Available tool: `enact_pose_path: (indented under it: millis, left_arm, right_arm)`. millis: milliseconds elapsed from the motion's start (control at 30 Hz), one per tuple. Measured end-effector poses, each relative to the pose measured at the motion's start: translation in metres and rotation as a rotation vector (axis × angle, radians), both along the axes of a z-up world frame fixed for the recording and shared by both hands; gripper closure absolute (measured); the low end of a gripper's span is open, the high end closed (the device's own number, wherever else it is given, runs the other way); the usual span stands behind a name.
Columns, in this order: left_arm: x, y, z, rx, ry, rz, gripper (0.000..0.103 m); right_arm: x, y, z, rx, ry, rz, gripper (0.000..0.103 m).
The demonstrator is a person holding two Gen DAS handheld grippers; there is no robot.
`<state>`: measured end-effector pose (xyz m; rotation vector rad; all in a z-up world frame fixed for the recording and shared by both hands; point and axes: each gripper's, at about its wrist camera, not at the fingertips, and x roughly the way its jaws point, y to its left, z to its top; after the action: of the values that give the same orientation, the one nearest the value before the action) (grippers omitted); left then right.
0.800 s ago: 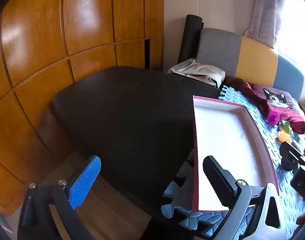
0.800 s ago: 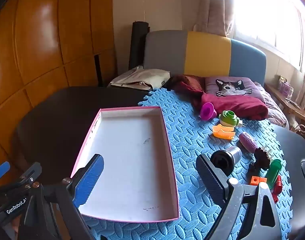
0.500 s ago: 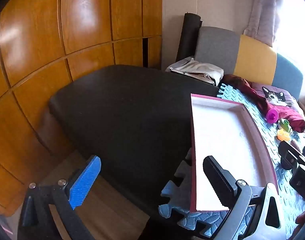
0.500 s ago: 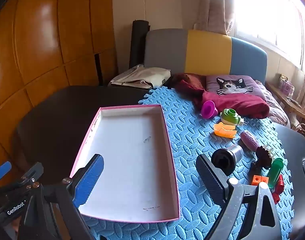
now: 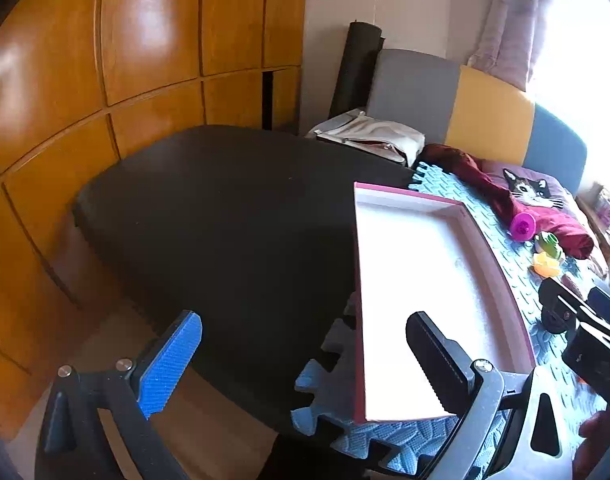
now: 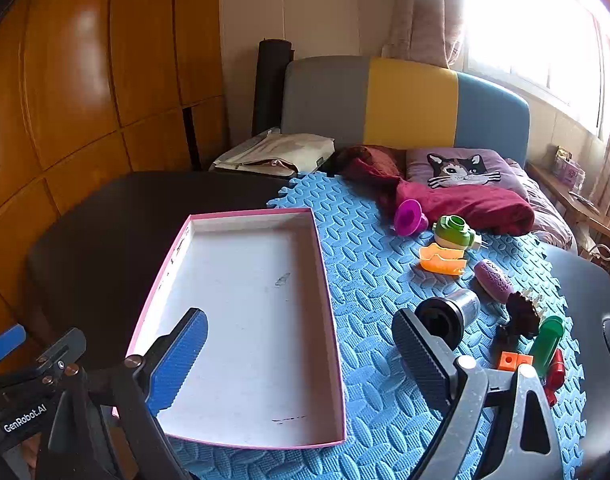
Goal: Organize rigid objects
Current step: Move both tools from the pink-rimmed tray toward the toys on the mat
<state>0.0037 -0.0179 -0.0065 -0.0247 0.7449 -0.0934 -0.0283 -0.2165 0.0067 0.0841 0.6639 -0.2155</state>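
Blue foam mat (image 6: pixel 369 264) fills centre frame. Pink-rimmed tray (image 6: pixel 245 320) lies on it, left of centre, nothing inside. Small toys at right: black-and-silver cylinder (image 6: pixel 449 314), orange piece (image 6: pixel 443 262), purple funnel (image 6: pixel 409 218) (others bunched lower right). My right claw (image 6: pixel 299 350) is wide apart, holding nothing; my left claw (image 5: pixel 305 354) likewise. Sorting not started, I judge. Next: reach right, close on the cylinder.
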Motion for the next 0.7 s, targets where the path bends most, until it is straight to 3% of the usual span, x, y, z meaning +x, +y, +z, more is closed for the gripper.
enact_pose_path:
  millis: [433, 700]
  left_arm:
    - [0.000, -0.025, 0.010, 0.001, -0.032, -0.098, 0.000]
    - [0.009, -0.043, 0.013, -0.069, -0.004, -0.169, 0.000]
  right_arm:
    - [0.001, -0.022, -0.003, -0.024, 0.019, -0.035, 0.008]
    - [-0.008, -0.082, -0.003, -0.036, 0.032, -0.081, 0.008]
